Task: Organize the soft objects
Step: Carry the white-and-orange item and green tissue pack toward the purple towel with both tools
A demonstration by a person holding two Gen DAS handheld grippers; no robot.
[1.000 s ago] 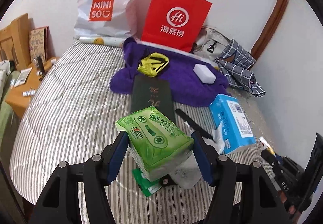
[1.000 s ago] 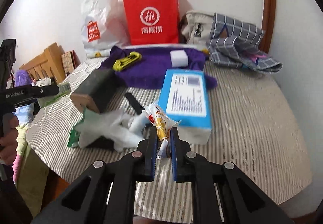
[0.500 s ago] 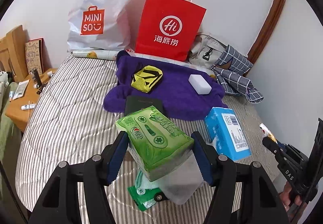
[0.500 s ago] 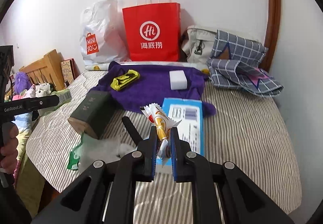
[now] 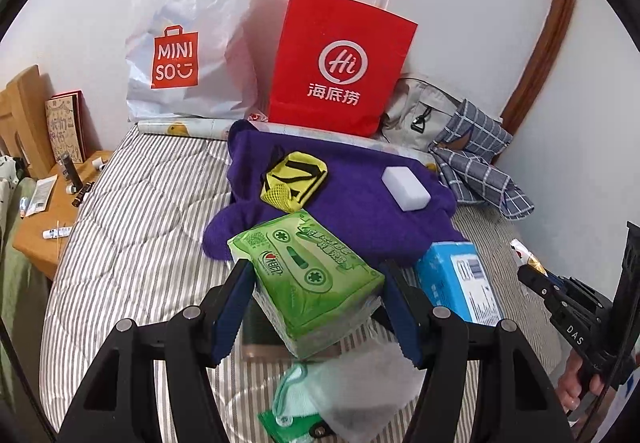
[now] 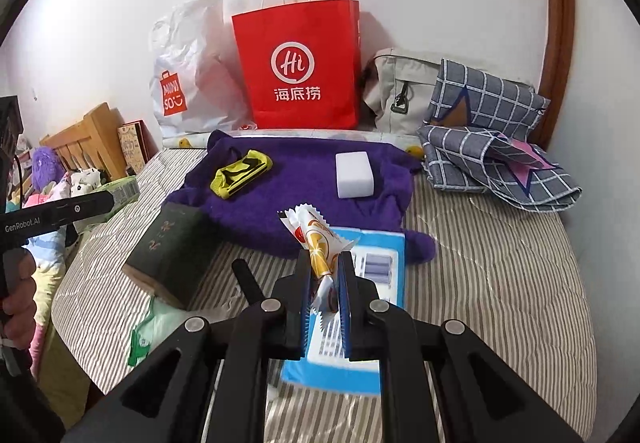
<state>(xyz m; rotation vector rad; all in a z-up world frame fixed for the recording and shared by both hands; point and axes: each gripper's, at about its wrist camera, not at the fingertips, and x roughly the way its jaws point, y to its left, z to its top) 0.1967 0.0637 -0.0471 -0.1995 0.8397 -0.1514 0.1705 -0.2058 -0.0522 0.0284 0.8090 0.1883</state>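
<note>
Lifted higher than a second ago: green tissue pack (image 5: pixel 316 279), centre frame, clamped between left gripper (image 5: pixel 320 307) fingers above striped bedding (image 5: pixel 132 243). Raised likewise: snack packet (image 6: pixel 316 239), pinched by right gripper (image 6: pixel 324 299), fingers nearly together, lower centre. Below it, blue tissue pack (image 6: pixel 372 271). Upper centre: purple blanket (image 6: pixel 304 187) bearing white sponge (image 6: pixel 354 175), yellow pouch (image 6: pixel 240 173); red bag (image 6: pixel 298 67) behind.
</note>
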